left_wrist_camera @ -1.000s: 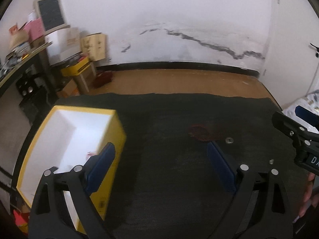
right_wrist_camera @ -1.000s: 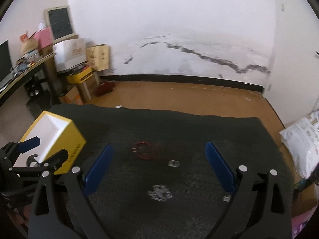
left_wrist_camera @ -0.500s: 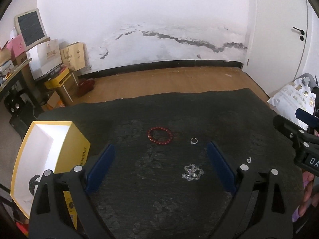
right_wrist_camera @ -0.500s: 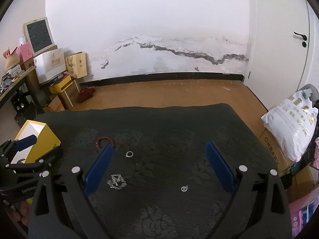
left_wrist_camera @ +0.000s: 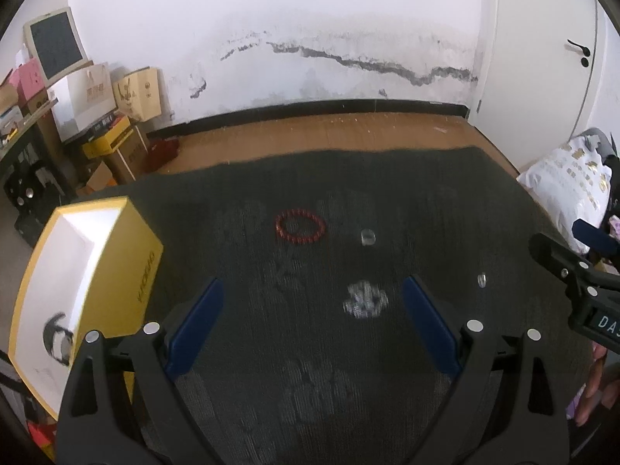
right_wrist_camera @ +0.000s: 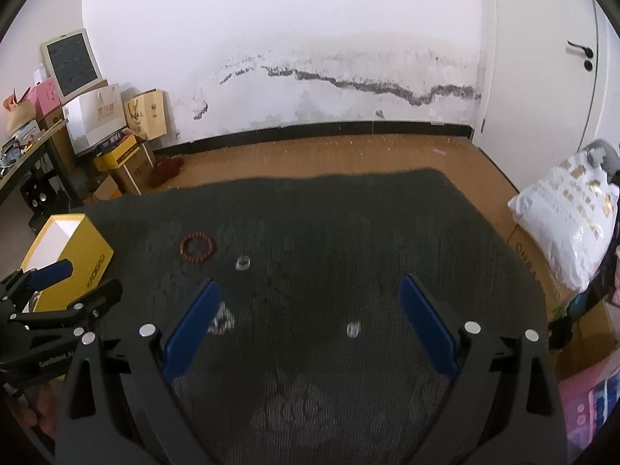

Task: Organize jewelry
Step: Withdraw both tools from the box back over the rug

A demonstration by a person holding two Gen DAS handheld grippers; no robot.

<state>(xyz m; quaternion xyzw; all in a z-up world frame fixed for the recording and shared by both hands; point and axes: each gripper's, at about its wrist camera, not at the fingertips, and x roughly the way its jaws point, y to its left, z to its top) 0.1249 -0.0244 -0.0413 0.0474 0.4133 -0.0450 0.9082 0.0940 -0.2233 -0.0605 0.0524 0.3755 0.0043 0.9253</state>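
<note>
From the left wrist, the left claw [left_wrist_camera: 310, 317] hangs wide and empty above the dark patterned cloth [left_wrist_camera: 445, 201] that covers the worktop, a backing that makes small pieces easy to pick out. The silver chain cluster [left_wrist_camera: 364, 298] lies between its fingers, so that piece looks the likely target. Beyond lie the red bead bracelet [left_wrist_camera: 300, 226] and a ring [left_wrist_camera: 367, 237], with a tiny silver piece [left_wrist_camera: 481, 279] off right. The yellow box [left_wrist_camera: 77, 271] sits open-topped at left, handy for deposits; something dark lies inside. From the right wrist, the right claw [right_wrist_camera: 310, 317] is likewise wide and empty, the tiny silver piece [right_wrist_camera: 353, 329] between its fingers.
</note>
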